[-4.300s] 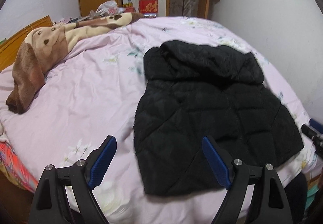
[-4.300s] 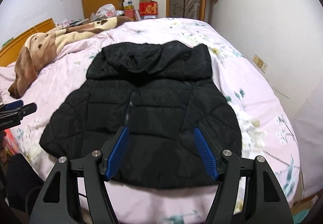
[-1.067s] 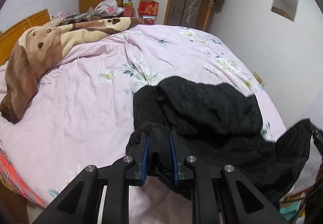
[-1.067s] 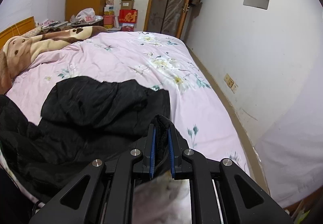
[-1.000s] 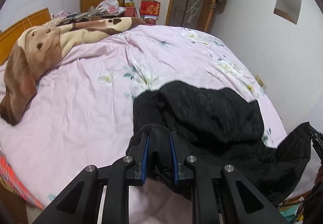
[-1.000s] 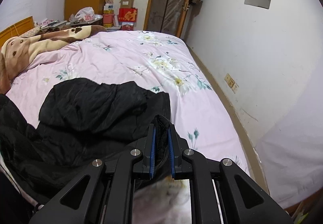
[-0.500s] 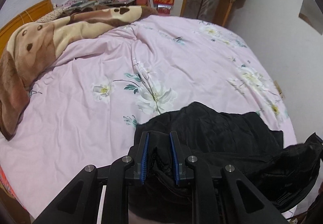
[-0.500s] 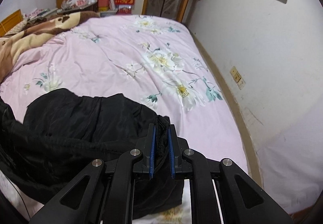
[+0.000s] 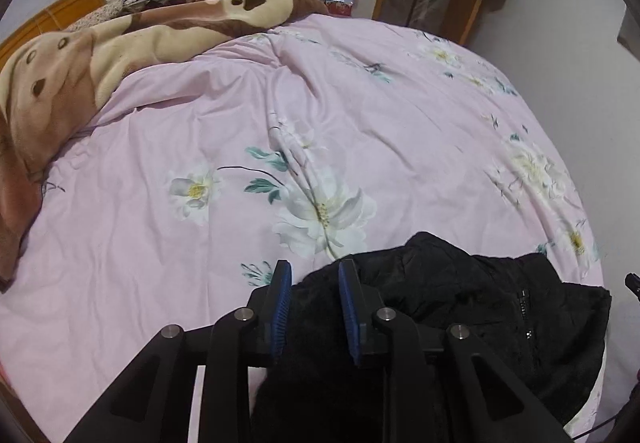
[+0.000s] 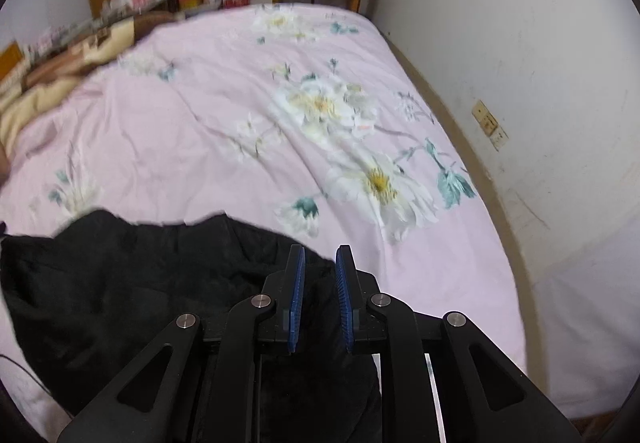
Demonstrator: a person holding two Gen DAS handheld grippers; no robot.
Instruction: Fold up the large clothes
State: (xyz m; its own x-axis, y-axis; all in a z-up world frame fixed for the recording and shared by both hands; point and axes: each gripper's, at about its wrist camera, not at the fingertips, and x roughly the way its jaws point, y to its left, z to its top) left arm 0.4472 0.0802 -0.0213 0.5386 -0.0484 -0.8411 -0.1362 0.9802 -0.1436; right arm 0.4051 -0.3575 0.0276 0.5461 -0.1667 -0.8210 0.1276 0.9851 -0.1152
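Both grippers, left gripper [image 9: 311, 285] and right gripper [image 10: 320, 267], clamp the bunched, folded-over black jacket [image 9: 480, 307].

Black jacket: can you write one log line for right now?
black jacket on pink quilt | left tongs around hem | right tongs around hem

A wide bed covered by a pale pink quilt printed with white flowers and green leaves [image 9: 224, 227] [image 10: 224, 147] fills the room, its wooden headboard [image 9: 60, 13] at the far left. A plush brown-and-cream blanket with dark spots [image 9: 100, 55] [image 10: 48, 83] lies bunched along the headboard side of the quilt. A black quilted padded garment with a zip [image 9: 500, 307] [image 10: 120, 283] lies crumpled on the quilt at the bed's near edge, well apart from the blanket.
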